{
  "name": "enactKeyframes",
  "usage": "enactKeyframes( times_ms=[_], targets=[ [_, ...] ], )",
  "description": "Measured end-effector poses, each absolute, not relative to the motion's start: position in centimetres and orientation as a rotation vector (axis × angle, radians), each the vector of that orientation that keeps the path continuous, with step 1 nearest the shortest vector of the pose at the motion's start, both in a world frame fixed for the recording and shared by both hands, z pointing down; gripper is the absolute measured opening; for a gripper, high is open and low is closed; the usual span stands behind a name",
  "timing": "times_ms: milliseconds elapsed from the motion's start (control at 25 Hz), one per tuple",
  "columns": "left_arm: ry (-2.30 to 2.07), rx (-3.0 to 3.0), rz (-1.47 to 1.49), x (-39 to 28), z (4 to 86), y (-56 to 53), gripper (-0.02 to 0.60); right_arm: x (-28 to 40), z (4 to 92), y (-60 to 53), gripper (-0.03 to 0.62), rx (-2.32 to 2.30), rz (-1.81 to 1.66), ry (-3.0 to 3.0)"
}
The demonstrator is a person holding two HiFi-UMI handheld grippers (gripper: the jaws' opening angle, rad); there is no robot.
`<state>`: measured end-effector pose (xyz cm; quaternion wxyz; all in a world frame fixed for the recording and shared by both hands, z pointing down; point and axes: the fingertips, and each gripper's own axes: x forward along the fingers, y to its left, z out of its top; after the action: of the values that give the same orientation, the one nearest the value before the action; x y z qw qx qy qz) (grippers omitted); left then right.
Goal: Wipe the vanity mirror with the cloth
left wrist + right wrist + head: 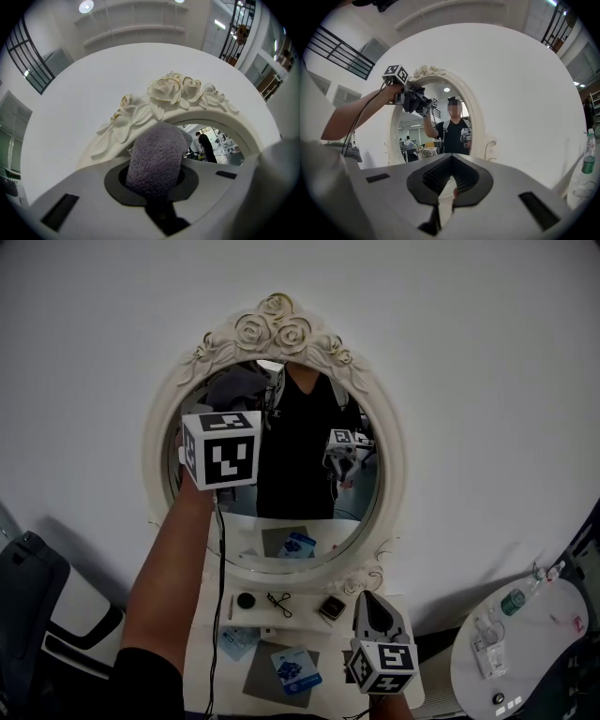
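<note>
An oval vanity mirror point(300, 512) in a cream frame point(392, 460) crowned with carved roses point(274, 326) hangs on the white wall. My left gripper point(220, 448) is raised against the glass at its upper left, shut on a grey cloth point(157, 157). In the left gripper view the cloth stands up between the jaws just under the roses point(174, 89). The right gripper view shows the left gripper point(417, 101) at the mirror's point(440, 126) upper left. My right gripper point(375, 615) hangs low by the frame's lower right, its jaws point(450, 180) shut on nothing.
A narrow white shelf point(202, 652) below the mirror carries a dark mat with a blue packet point(296, 669), a small black disc point(246, 600) and a small box point(330, 607). A round white table point(525, 662) with a bottle point(513, 601) stands right. A dark seat point(28, 587) is left.
</note>
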<state>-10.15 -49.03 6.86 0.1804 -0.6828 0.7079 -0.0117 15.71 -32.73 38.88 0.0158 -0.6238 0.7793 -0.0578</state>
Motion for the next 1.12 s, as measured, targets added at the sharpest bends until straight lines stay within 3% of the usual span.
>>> enactKeyframes(
  times_ms=[560, 1120],
  targets=[
    [1.756, -2.019, -0.095, 2.3, 5.4, -48.8, 0.055, 19.7, 39.4, -30.0, 0.003, -2.041, -0.198, 2.327],
    [1.47, -1.954, -0.44, 14.3, 16.1, -49.2, 0.057, 22.0, 40.6, -27.8, 0.003, -2.104, -0.228, 2.277]
  ],
)
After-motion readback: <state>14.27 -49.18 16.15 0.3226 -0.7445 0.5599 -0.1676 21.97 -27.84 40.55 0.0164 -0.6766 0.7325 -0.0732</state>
